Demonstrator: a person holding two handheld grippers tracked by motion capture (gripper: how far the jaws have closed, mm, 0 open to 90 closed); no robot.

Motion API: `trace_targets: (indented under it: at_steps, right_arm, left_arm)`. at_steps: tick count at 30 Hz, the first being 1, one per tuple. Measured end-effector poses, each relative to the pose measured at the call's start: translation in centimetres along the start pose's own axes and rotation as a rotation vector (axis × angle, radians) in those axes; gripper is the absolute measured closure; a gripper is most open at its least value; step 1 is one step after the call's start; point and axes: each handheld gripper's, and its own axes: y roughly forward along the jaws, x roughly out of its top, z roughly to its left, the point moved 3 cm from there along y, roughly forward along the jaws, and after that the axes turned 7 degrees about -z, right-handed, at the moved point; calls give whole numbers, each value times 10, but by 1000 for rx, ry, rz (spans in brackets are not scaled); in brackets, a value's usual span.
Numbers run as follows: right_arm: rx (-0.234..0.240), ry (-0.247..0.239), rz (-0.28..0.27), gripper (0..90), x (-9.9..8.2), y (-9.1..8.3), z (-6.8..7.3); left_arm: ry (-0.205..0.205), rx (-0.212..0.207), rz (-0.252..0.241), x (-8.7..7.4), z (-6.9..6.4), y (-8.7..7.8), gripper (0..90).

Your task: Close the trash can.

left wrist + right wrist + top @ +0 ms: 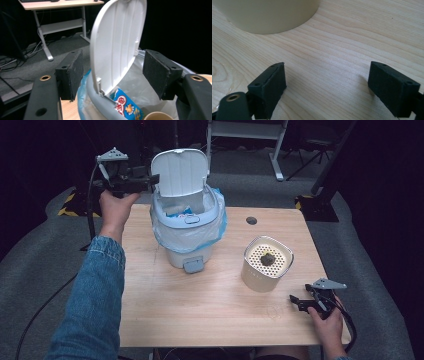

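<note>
A person sits at a pale wooden surface (200, 300) with a claw in each hand. At the far left stands a small white pedal bin (187, 227) lined with a clear bag, its lid (180, 170) raised upright. The left claw (152, 180), held by the left hand (116, 205) with a denim sleeve (90, 305) behind it, hovers at the lid's left edge; I cannot tell whether it touches. In the left gripper view its jaws stand wide, one on each side of the raised lid (117, 42), with gaps on both sides and nothing held. Inside the bin lie a blue snack wrapper (127, 107) and the rim of a paper cup (157, 116). To the right of the bin, nearer the person, stands a cream canister (266, 264) with a perforated top and a dark lump on it. The right claw (295, 301), in the right hand (327, 327), rests low at the near right corner, just beside the canister (267, 15). Its jaws are apart and empty over bare wood.
</note>
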Motion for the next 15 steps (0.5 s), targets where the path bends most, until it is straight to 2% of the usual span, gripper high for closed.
trace_targets:
  at_steps: [2,4,7,12,15]
  right_arm:
    - [-1,0,0,151,0,0,0]
    - [-2,1,0,151,0,0,0]
    - [-2,4,-1,151,0,0,0]
    - [-2,4,-1,151,0,0,0]
    - [-2,4,-1,151,0,0,0]
  left_arm:
    - [18,-4,31,0,1,3,347]
    - [20,-28,37,0,1,6,347]
    - [14,-53,24,1,-1,9,345]
    - [2,-67,-3,3,2,10,344]
    - [-10,-73,16,3,5,13,355]
